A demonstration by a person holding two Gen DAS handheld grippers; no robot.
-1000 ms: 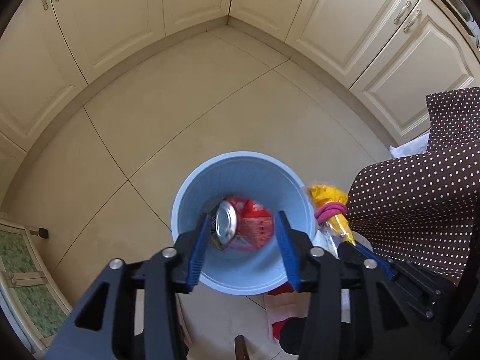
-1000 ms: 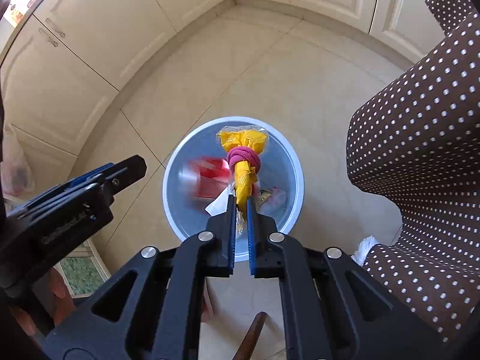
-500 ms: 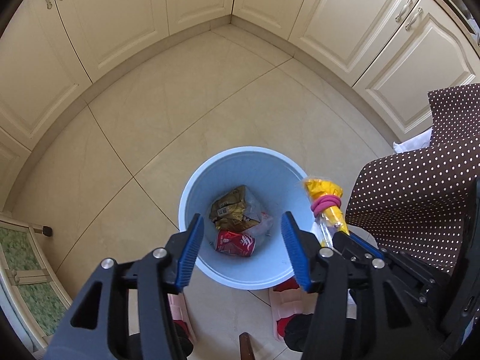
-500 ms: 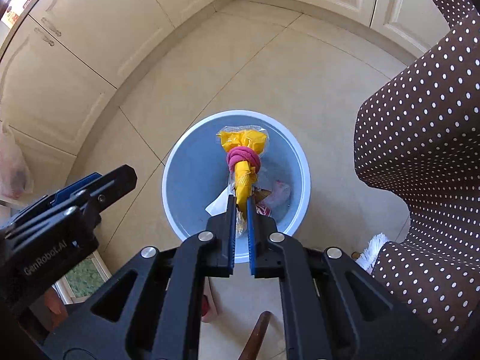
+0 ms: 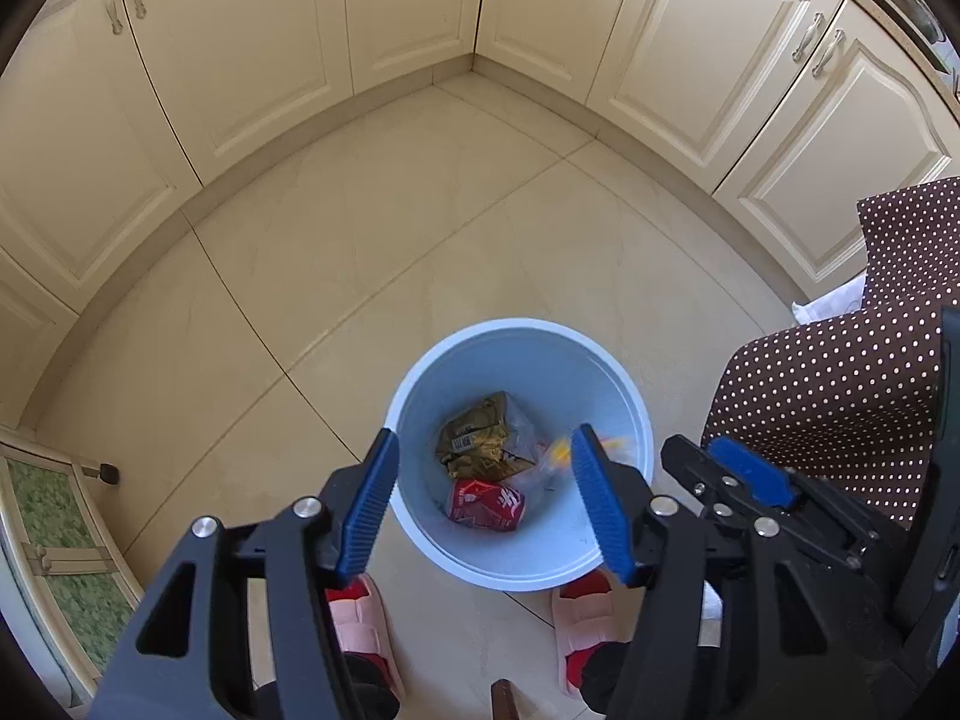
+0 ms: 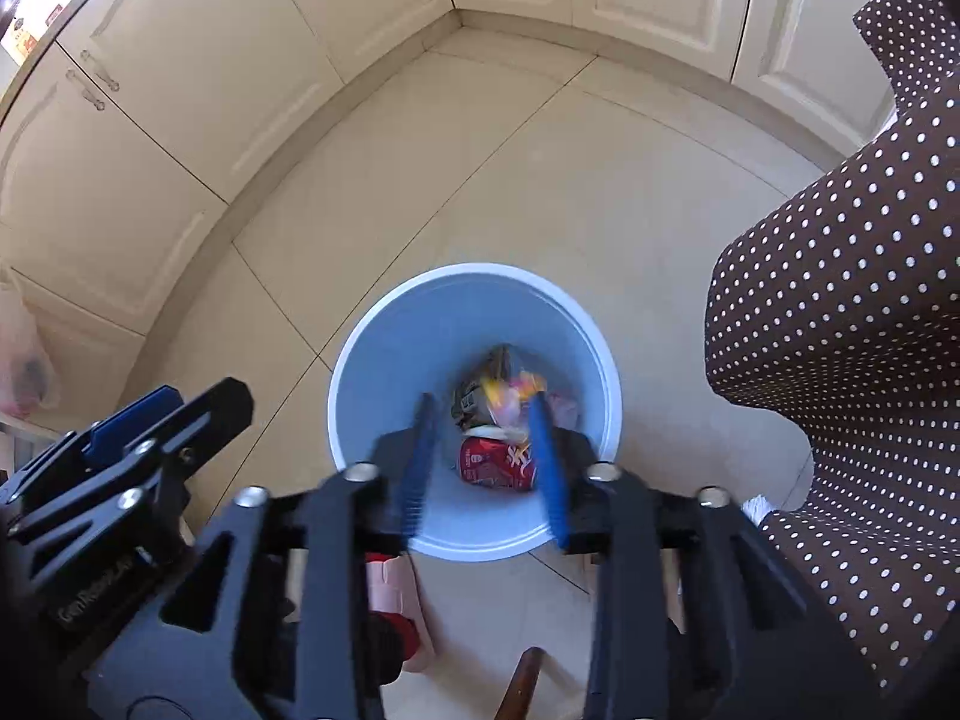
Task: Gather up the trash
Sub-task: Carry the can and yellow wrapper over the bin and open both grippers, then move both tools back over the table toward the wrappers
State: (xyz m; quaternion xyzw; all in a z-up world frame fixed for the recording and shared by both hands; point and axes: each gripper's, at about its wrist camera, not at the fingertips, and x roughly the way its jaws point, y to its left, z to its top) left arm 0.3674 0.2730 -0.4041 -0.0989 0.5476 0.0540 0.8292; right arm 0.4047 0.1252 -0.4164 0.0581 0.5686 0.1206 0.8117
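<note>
A light blue bin point(image 5: 420, 396) stands on the tiled floor below both grippers; it also shows in the right wrist view point(image 6: 384, 360). Inside lie a red can point(image 5: 487, 505) point(image 6: 498, 463), a crumpled olive-gold wrapper point(image 5: 477, 438) point(image 6: 474, 396) and a yellow and pink plastic-wrapped packet point(image 6: 510, 393), blurred, also in the left wrist view point(image 5: 558, 456). My left gripper point(image 5: 483, 504) is open and empty above the bin's near rim. My right gripper point(image 6: 485, 459) is open and empty above the bin. Each gripper shows at the edge of the other's view.
A table with a brown polka-dot cloth point(image 5: 840, 396) point(image 6: 852, 324) stands right of the bin. Cream cabinets point(image 5: 420, 6) line the far walls. The person's pink slippers point(image 5: 360, 624) are just behind the bin. A dark wooden tip point(image 6: 522, 684) pokes up at the bottom.
My right gripper opened and the yellow and pink packet dropped into the bin. One second ago the red can fell from my open left gripper and now lies at the bin's bottom.
</note>
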